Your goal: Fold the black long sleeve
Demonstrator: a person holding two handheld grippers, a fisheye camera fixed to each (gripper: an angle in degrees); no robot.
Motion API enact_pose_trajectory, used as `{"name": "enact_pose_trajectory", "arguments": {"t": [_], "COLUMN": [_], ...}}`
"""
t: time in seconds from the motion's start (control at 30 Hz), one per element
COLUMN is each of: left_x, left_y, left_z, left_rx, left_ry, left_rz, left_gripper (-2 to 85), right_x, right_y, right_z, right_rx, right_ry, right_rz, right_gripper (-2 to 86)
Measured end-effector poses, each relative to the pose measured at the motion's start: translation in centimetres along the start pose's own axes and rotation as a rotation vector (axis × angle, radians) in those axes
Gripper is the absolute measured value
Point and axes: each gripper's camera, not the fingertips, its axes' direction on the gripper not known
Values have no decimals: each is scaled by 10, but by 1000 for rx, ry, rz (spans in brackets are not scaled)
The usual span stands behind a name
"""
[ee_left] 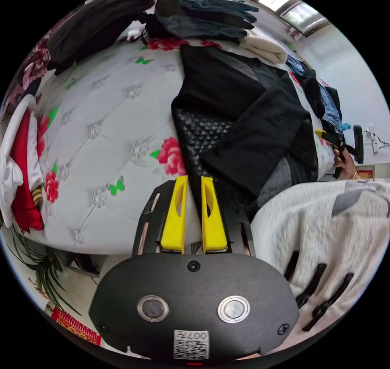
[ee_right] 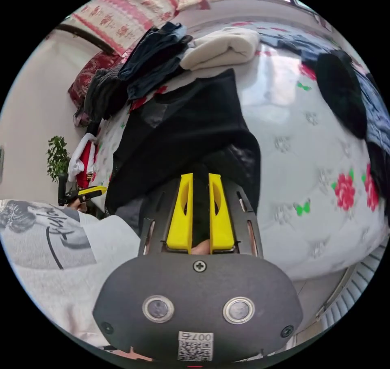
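Observation:
The black long sleeve (ee_left: 227,101) lies spread on the floral bed cover, one sleeve folded across its quilted front. In the right gripper view the same garment (ee_right: 183,133) stretches away from the jaws. My left gripper (ee_left: 194,179) hovers at the garment's near left edge, its yellow jaws almost together with nothing pinched. My right gripper (ee_right: 200,176) hangs over the near hem, jaws close together, with dark cloth showing behind the narrow gap. The right gripper (ee_left: 330,138) also appears in a hand beyond the garment, and the left gripper (ee_right: 87,192) by the bed's edge.
Folded dark clothes (ee_left: 203,14) and a cream garment (ee_left: 264,48) are stacked at the far side of the bed (ee_left: 101,121). Red and white clothes (ee_left: 20,170) lie at one edge, more dark clothes (ee_right: 345,93) at another. The person's pale sleeve (ee_left: 325,231) is close by. A plant (ee_right: 57,156) stands beside the bed.

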Motion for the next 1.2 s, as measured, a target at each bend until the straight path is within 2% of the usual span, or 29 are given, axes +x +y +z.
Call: {"name": "enact_pose_trajectory", "arguments": {"t": [0.2,0.37,0.43,0.53,0.63,0.77,0.83,0.97,1.07,1.13,1.2], "left_x": [-6,11,9,-7,-25,-44,-52,-43,-37,-39,-50], "left_y": [33,27,27,26,33,52,59,70,70,61,49], "left_z": [24,28,29,34,33,27,28,54,65,68,59], "left_rx": [-123,-150,-152,-143,-106,-20,-19,-209,-224,-228,-196], "left_ry": [161,17,-9,71,125,186,226,227,131,162,271], "left_rz": [9,166,202,174,107,46,27,149,186,201,200], "left_gripper": [82,72,51,12,4,14,37,101,79,53,35], "right_x": [70,102,116,128,128,134,148,169,182,190,196], "right_y": [79,108,110,103,101,106,110,112,108,102,98], "right_z": [-16,13,33,46,44,23,6,-17,-39,-55,-65], "right_rx": [-172,-342,-393,-402,-430,-395,-345,-258,-141,-63,-28], "right_ry": [27,-42,-86,-121,-15,-24,-147,-329,-448,-506,-523], "right_rz": [165,188,188,185,96,22,24,35,34,30,18], "right_gripper": [95,108,99,62,25,3,-1,-3,-3,-3,-3]}}
